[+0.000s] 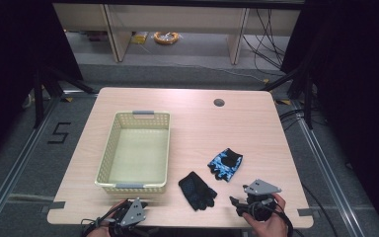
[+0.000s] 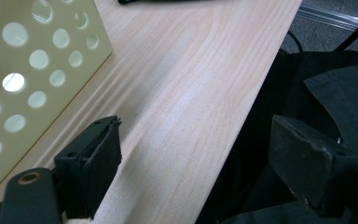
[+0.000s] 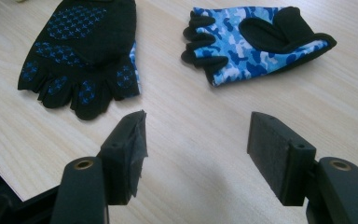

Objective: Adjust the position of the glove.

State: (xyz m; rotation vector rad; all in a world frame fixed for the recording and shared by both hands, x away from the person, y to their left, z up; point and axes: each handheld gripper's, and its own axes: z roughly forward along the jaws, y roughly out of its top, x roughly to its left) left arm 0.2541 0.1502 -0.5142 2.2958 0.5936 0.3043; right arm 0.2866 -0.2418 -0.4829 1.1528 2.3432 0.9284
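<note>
Two fingerless gloves lie on the wooden table [image 1: 192, 113]. The black glove [image 1: 197, 190] [image 3: 81, 51] has blue dots on its palm side. The blue camouflage glove [image 1: 225, 164] [image 3: 256, 42] lies just to its right. My right gripper [image 1: 237, 202] [image 3: 198, 140] is open near the table's front edge, a short way in front of both gloves, with nothing between its jaws. My left gripper [image 1: 137, 205] [image 2: 196, 154] is open at the front edge, just in front of the cream basket [image 1: 109, 148] [image 2: 42, 60], and it holds nothing.
The perforated basket stands on the left half of the table and holds nothing. A round cable hole [image 1: 219, 102] sits at the table's back right. Dark cloth [image 2: 326, 93] hangs below the front edge. Cables [image 1: 271, 39] and a yellow coil [image 1: 166, 37] lie on the floor beyond.
</note>
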